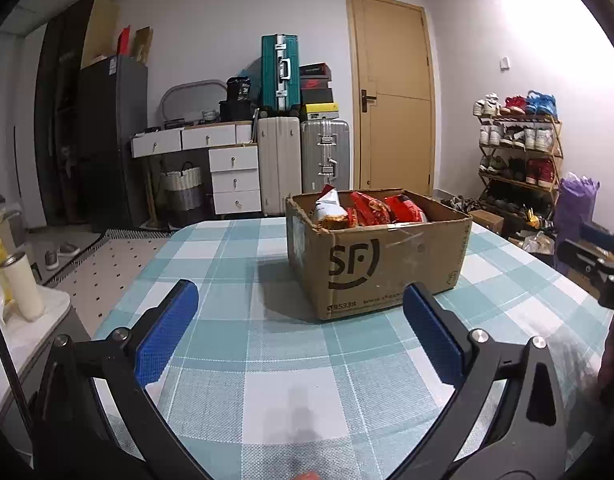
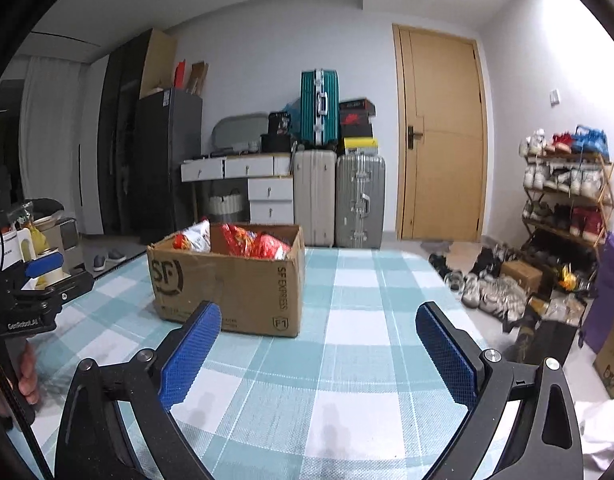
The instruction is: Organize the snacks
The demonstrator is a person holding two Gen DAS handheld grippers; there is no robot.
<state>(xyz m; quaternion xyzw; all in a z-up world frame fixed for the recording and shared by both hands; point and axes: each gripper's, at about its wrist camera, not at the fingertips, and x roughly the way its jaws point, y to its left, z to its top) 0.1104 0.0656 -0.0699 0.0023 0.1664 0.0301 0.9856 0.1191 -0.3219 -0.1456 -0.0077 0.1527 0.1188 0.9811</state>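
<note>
A brown cardboard box marked SF stands on the checked tablecloth. It holds red and white snack bags. My left gripper is open and empty, a little in front of the box. My right gripper is open and empty, in front of the box and to its right; the snack bags show over the rim. The right gripper also shows at the right edge of the left wrist view, and the left gripper at the left edge of the right wrist view.
The table ends just behind the box. A side counter with a white cup stands to the left. Suitcases, a drawer unit, a door and a shoe rack stand beyond. Shoes lie on the floor at the right.
</note>
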